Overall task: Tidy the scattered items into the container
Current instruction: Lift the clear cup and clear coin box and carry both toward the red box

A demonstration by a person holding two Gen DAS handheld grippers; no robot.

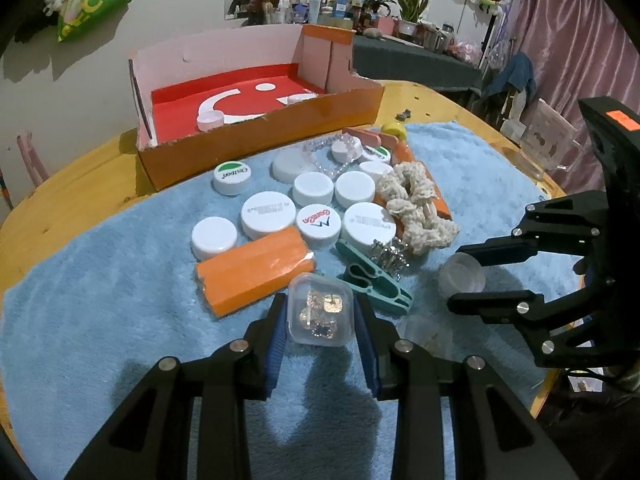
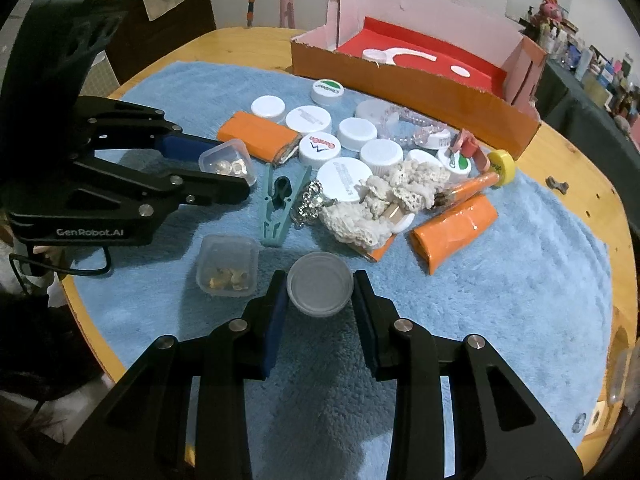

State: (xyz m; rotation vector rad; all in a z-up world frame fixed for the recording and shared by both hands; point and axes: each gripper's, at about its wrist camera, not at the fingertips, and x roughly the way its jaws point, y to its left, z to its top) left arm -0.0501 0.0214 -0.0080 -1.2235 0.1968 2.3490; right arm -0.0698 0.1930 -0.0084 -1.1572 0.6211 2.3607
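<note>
Left gripper low centre of left wrist view, blue-padded fingers set on both sides of a small clear square box of gold bits; pads look to touch its walls, clamped on it. In the right wrist view the same box sits between the left fingers, centre left.

Right gripper low centre of right wrist view, fingers flank a round translucent lid; contact with its rim looks likely but cannot tell for sure. Same lid at right of left view.

Surface: fluffy blue mat on a round wooden table. Cluttered shelf and pink curtain at the top of the left view.

Orange cardboard box with red floor, upper centre of left view, already holds two white caps.

Between the grippers and the box: cluster of white caps, orange wrapped block, teal clip, cream crochet piece, bead bracelet, yellow cap. Second clear tub left of the right fingers.
</note>
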